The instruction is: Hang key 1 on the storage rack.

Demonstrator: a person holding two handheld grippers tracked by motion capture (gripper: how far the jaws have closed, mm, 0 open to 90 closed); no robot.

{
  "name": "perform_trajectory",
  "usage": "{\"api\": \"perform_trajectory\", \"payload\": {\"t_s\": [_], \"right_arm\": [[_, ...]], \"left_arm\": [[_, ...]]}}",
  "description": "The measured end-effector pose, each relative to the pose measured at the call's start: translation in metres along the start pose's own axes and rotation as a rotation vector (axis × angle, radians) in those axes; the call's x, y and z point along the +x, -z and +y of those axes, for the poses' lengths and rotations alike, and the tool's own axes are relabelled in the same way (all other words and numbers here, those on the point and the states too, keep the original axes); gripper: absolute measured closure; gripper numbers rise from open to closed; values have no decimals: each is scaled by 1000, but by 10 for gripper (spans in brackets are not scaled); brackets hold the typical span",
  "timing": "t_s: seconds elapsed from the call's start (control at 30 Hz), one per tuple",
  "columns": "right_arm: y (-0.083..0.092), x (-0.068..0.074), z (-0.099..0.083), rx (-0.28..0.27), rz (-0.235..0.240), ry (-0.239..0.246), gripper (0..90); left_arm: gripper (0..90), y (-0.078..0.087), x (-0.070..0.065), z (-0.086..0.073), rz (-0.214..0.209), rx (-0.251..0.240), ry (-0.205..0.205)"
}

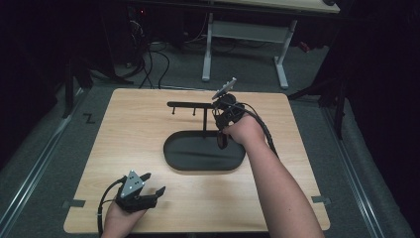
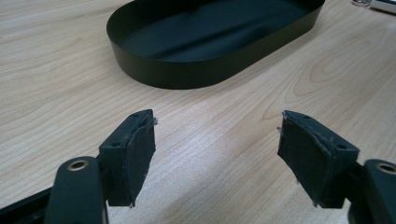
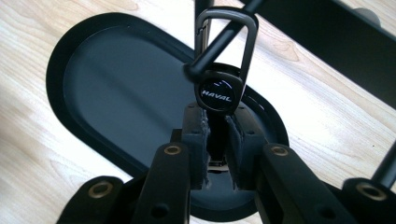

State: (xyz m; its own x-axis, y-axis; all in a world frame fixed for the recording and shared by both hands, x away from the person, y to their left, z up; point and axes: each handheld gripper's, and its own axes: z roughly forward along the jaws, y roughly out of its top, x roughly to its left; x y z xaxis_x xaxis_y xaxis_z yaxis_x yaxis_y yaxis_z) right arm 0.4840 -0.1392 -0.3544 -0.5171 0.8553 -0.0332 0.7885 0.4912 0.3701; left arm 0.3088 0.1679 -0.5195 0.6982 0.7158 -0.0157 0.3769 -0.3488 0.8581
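Right gripper (image 3: 217, 140) clamped on keychain (image 3: 217, 93), its carabiner looped over a peg of the stand (image 1: 204, 116) above the tray (image 1: 198, 163); left gripper (image 2: 217, 154) open, empty, over table (image 2: 56, 93).

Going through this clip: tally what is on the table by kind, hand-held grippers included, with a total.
Hand-held grippers: 2, left open over bare wood, right shut on the key fob
Black oval tray: 1
Black hanging stand with pegs: 1
Key fob with carabiner: 1, its loop around a peg
Total: 5
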Motion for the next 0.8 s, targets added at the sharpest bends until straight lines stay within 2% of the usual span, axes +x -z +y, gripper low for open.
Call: {"api": "perform_trajectory", "payload": {"t_s": [0.07, 0.1, 0.2, 0.4, 0.53, 0.8], "right_arm": [[-1, -1, 0, 2, 1, -20, 787], [-2, -2, 1, -4, 0, -6, 785], [-4, -3, 1, 7, 2, -18, 790], [-8, -3, 2, -6, 6, -8, 794], [-5, -3, 2, -15, 6, -21, 780], [6, -3, -7, -30, -1, -15, 751]], "left_arm": [[277, 0, 0, 0, 1, -2, 0], [276, 0, -1, 0, 1, -2, 0], [275, 0, 0, 0, -2, 3, -1], [275, 0, 1, 0, 1, 1, -1], [276, 0, 1, 0, 0, 1, -1], [275, -1, 0, 0, -3, 6, -5]]}}
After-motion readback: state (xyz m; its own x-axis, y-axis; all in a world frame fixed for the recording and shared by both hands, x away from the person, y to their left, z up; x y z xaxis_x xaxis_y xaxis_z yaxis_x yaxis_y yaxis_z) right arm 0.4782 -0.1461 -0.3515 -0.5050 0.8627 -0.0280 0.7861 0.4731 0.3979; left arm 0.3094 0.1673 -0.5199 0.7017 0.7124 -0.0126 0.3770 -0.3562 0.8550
